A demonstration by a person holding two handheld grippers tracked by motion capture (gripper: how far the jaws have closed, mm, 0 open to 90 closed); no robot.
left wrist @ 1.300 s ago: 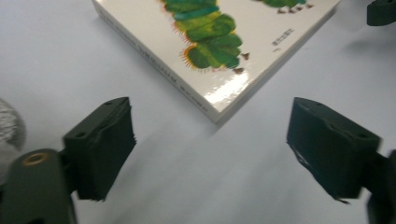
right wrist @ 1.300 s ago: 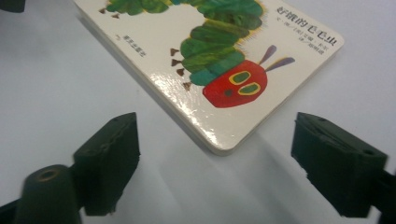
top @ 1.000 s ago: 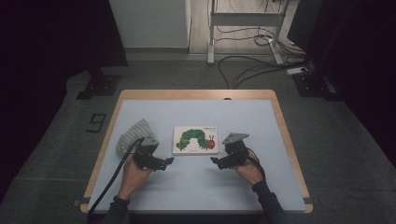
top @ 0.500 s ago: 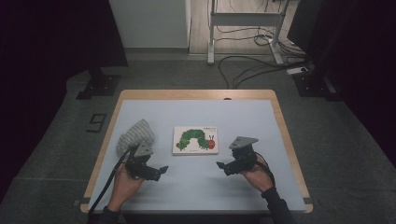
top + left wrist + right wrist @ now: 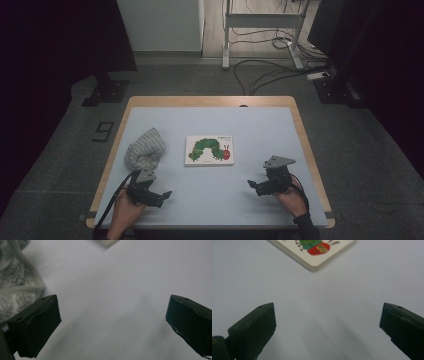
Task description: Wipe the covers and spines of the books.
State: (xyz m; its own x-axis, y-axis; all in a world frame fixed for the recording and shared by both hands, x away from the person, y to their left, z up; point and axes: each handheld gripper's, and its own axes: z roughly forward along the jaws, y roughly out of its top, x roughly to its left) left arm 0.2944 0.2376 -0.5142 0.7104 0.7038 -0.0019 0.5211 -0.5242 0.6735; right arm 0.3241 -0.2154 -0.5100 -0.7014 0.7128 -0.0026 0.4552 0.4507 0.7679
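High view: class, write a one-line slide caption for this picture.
Two open hand-held grippers, left and right, rest near the table's front edge, a caterpillar picture book and a grey striped cloth lying beyond them.

Bare table [image 5: 250,130] around book [image 5: 209,150]; cloth [image 5: 145,148] flanks left.

1 picture book [image 5: 209,150], 1 striped cloth [image 5: 144,148], 2 grippers, L [image 5: 164,195] & R [image 5: 252,185], 1 table [image 5: 260,125]
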